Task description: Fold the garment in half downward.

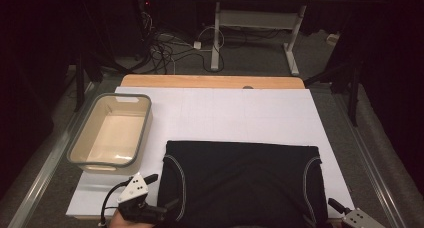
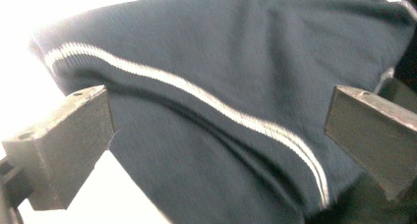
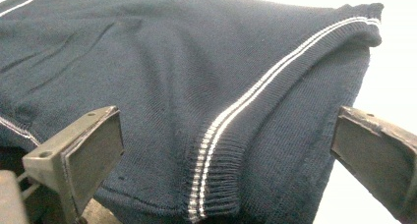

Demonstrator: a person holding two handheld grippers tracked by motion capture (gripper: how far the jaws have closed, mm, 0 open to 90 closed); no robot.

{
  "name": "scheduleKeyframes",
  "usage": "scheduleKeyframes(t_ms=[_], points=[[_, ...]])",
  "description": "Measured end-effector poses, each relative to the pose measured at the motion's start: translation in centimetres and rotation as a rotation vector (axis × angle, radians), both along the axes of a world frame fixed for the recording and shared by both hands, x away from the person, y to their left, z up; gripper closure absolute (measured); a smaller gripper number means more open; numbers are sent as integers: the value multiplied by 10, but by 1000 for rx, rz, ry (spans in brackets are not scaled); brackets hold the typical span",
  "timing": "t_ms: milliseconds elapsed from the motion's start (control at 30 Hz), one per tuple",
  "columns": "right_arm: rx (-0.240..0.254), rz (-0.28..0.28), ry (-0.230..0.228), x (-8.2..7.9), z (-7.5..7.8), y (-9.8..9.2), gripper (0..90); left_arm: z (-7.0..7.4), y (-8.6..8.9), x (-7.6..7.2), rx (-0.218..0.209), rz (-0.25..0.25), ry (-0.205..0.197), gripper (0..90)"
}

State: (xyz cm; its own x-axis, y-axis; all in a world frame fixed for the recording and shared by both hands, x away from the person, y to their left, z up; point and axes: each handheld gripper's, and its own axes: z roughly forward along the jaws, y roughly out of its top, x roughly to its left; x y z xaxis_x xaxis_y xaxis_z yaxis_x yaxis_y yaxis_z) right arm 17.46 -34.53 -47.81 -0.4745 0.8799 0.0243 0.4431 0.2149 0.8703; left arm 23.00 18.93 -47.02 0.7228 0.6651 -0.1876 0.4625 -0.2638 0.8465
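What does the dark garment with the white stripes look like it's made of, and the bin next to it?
The garment looks like a fine knit, probably cotton or a blend: matte navy, with visible ribbing at the white-striped edge. The bin looks like moulded plastic, a smooth cream tub with a grey rim, faintly glossy.

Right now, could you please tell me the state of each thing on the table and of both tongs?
Dark garment: folded flat on the white sheet, near edge, not held.
Plastic bin: upright, empty, left of the garment.
Left tongs: open, jaws wide apart over the garment's striped edge.
Right tongs: open, jaws wide apart over the garment's other striped edge.
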Motion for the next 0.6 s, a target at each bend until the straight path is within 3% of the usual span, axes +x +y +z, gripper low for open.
scheduleKeyframes(t_ms=[200,367,600], points=[[0,-2,1,-1,0,-1,0,10,-6,26,1,11,-21,0],[-1,1,3,-1,1,-1,5,9,-14,60,-16,24,17,0],[0,4,10,-1,0,-1,13,-4,-25,99,61,88,67,0]])
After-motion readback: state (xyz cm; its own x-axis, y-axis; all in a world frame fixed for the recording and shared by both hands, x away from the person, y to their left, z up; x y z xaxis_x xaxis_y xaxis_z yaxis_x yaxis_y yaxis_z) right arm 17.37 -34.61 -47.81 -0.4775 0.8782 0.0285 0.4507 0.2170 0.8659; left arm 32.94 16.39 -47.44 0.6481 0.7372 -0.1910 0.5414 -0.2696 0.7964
